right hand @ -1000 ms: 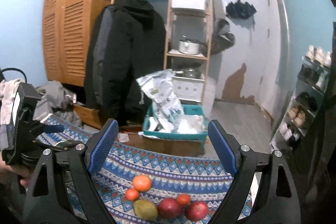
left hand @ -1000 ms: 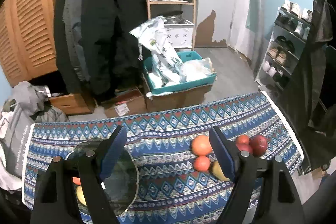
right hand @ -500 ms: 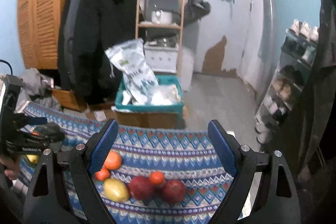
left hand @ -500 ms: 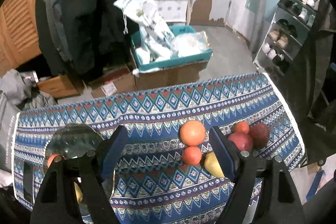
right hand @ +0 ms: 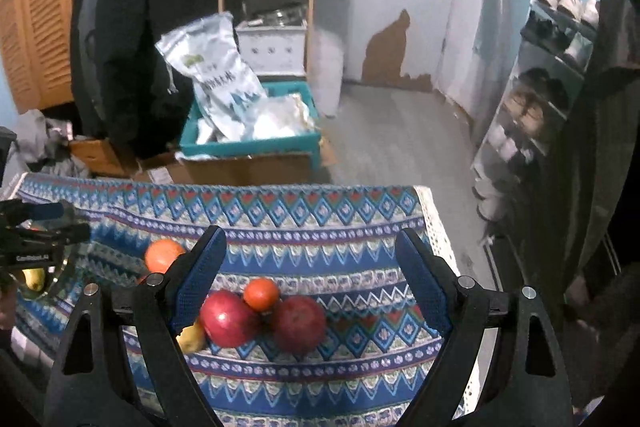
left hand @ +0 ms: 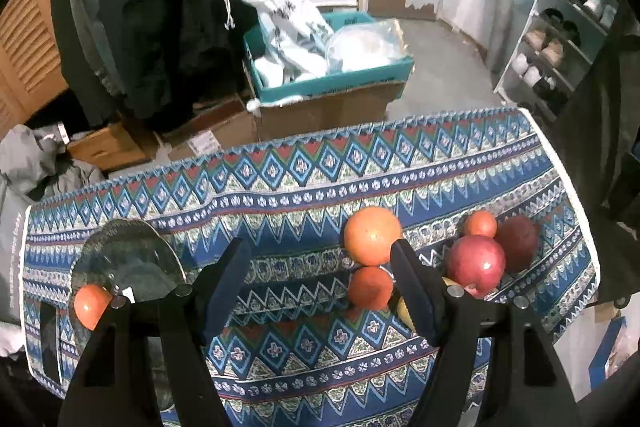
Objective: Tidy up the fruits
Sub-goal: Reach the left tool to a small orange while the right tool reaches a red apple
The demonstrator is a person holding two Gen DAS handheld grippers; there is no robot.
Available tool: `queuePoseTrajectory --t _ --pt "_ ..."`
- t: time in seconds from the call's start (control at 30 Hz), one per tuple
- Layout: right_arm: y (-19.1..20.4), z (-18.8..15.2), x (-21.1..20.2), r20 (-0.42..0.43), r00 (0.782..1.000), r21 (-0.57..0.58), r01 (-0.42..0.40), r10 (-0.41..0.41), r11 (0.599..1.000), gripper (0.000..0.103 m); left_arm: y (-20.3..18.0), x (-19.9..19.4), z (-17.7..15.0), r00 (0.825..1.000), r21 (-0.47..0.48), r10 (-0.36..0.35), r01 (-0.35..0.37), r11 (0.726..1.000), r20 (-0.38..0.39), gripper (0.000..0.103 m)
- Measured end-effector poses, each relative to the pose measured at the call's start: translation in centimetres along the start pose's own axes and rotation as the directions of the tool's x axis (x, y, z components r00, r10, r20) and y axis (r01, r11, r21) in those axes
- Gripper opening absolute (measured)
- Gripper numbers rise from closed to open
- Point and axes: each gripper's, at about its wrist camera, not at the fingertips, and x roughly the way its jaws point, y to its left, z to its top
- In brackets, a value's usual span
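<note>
Hovering over the patterned table [left hand: 304,187], both claws point down at a cluster of fruit.
The left claw [left hand: 320,279] is closing with nothing between its pads; a small orange [left hand: 370,287] sits just inside its right finger. The right claw [right hand: 310,267] stands wide and empty above two red apples [right hand: 228,319] and a tangerine [right hand: 261,294]. A glass bowl [left hand: 128,263] at the table's left holds more fruit.

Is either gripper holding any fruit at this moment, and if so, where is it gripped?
Nothing is held. The left gripper is closing with only tablecloth between its fingers. The right gripper is open above the red apples, not touching them.
</note>
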Motion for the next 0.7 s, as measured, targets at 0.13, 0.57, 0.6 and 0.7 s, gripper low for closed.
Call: queuePoseTrajectory --t 0.13,0.57,0.6,0.7 --pt "-0.5 -1.0 1.9 -0.06 0.998 0.006 0.022 -0.021 1.0 0.087 -0.2 2.5 -0.4 0.997 -0.015 -0.014 0.013 1.0 -0.07 0.074" --pt "-1.7 -4.8 8.9 -0.311 0.949 0.056 -0.034 0.049 0.998 0.087 -2.2 8.5 -2.0 0.972 0.033 -0.073 0.082 0.996 -0.224 0.074" --pt "-1.7 -5.0 9.4 -0.327 0.943 0.06 -0.038 0.056 0.997 0.087 -2.3 8.9 -2.1 0.968 0.03 -0.081 0.09 0.995 -0.237 0.074" --pt "-1.5 -5.5 10.6 -0.36 0.931 0.058 -0.046 0.064 0.997 0.087 -2.6 10.0 -2.4 0.956 0.02 -0.112 0.122 0.992 -0.27 0.074"
